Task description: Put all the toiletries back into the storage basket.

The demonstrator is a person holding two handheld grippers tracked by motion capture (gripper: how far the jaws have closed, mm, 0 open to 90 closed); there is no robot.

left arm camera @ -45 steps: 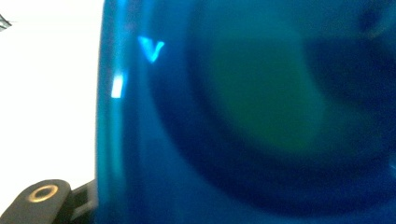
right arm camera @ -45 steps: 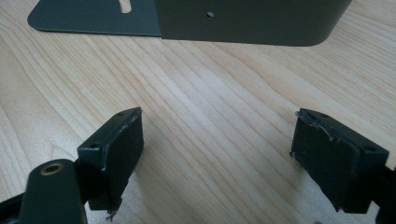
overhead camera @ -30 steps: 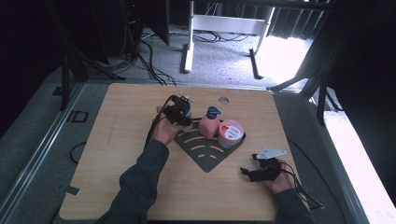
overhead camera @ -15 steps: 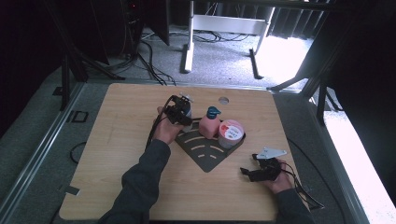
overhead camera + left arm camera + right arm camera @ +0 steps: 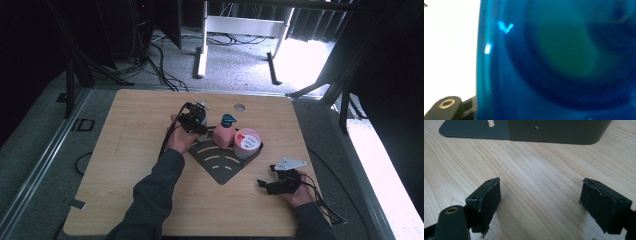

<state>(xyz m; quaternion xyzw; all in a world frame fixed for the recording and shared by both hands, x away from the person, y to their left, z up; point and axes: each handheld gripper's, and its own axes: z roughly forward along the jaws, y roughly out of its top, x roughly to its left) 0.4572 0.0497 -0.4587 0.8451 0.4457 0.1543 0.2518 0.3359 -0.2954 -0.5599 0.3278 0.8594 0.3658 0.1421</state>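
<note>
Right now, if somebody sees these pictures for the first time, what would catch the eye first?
Most striking is the pink bottle with a teal cap beside a round pink-lidded tub, both on the dark fan-shaped metal rack mid-table. Just left of them, the left gripper holds a translucent blue container. The right gripper rests open over bare wood near the table's front right.

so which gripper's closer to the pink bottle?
Left. The left gripper is just beside the pink bottle, at the rack's back corner; the right gripper rests open on the table, well off.
</note>
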